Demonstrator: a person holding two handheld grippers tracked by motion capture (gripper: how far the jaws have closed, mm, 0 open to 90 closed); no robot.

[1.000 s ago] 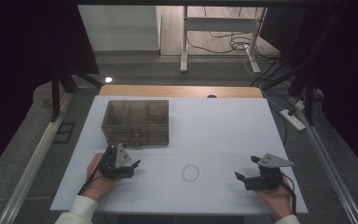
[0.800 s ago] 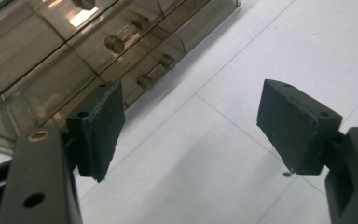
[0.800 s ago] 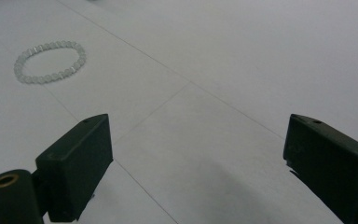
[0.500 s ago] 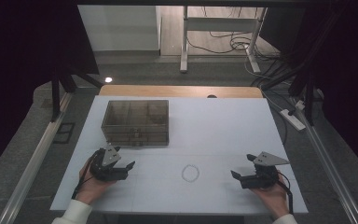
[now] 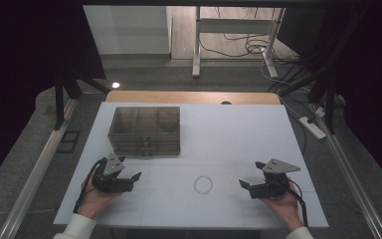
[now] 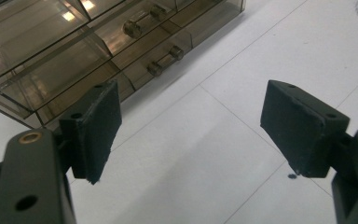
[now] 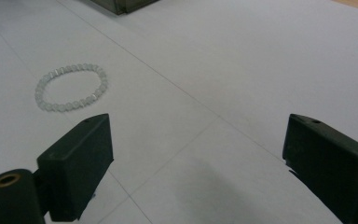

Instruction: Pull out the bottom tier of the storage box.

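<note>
Holding both grippers low over table (image 5: 229,129) | left gripper (image 5: 132,179) jaws just been opening, wide, empty, beside box (image 5: 145,128) | right gripper (image 5: 246,185) wide, empty | one bracelet (image 5: 203,184) between grippers, below-right of box

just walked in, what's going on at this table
A person holds a two-jaw tool in each hand over a white table. The left tool, its jaws just opening and with nothing between them, points toward a smoky clear drawer box. The right tool is open too and faces a pale bead bracelet lying flat between the hands. Nothing is held.
</note>
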